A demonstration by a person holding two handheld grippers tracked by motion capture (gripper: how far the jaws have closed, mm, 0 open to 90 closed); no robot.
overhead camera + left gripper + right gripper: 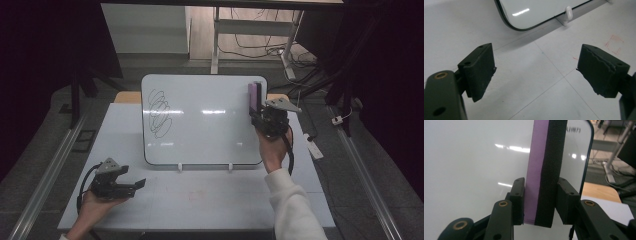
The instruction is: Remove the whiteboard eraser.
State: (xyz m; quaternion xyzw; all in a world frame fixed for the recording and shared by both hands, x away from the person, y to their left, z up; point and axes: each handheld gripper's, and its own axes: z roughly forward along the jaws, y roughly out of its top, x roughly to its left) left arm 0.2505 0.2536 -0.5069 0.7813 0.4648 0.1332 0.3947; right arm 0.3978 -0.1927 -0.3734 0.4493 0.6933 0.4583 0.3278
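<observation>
While my right tool [539, 195] pinches the eraser [546, 170] at the whiteboard's [205, 120] three o'clock edge, my left tool [535, 72] rests spread.

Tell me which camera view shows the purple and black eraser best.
The right gripper view: the eraser stands close up, clamped between the right tongs, both layers plain. The high view shows it small against the whiteboard.

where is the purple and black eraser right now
The purple and black foam eraser is clamped upright in the right tool, at the white whiteboard's upper right corner in the high view.
</observation>
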